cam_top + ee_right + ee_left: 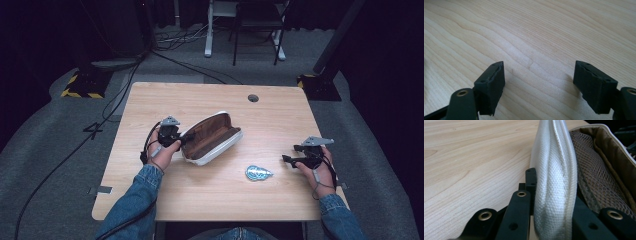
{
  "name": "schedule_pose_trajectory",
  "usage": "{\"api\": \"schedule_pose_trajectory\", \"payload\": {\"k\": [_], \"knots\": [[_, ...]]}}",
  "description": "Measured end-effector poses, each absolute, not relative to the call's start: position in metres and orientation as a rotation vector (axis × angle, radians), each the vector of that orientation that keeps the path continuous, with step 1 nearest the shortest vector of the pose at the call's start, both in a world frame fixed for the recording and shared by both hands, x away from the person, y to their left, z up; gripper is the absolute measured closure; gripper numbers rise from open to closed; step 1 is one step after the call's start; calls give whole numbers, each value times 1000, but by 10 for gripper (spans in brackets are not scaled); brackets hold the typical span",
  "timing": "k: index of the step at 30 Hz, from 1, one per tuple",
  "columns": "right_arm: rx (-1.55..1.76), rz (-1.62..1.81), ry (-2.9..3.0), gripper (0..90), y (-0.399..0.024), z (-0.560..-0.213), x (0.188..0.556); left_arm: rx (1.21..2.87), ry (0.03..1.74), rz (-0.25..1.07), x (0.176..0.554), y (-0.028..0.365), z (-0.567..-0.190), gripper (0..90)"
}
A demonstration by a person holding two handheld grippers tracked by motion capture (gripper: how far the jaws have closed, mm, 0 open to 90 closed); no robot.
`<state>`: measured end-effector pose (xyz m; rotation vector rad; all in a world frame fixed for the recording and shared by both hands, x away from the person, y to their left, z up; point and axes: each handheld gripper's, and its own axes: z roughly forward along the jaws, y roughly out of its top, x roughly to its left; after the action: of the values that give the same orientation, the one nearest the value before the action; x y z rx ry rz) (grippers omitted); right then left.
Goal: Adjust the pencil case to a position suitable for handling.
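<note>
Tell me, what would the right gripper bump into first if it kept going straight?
Probably the blue thing: the right gripper, jaws open and empty, points left toward it. Depth is unclear; it might slide just past, toward the case.

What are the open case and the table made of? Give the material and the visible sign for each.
Open case: the outer shell looks like white woven fabric, matte, with a clear weave in the left gripper view; the inside looks brown, with a honeycomb mesh pocket.
Table: light wood or wood-look laminate, smooth, with printed-looking grain; which one I cannot tell.
</note>
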<state>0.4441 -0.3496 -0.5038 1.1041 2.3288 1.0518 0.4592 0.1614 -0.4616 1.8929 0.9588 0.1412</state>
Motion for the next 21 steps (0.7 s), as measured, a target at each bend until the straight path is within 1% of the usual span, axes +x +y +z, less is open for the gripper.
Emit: {"api": "schedule_pose_trajectory", "payload": {"k": [12, 21], "knots": [[1104, 1052, 2330, 254, -350, -504, 444, 1939, 872, 170, 431, 162, -441, 850], [1104, 1051, 2330, 255, -350, -504, 444, 1964, 828, 161, 407, 166, -432, 850]]}}
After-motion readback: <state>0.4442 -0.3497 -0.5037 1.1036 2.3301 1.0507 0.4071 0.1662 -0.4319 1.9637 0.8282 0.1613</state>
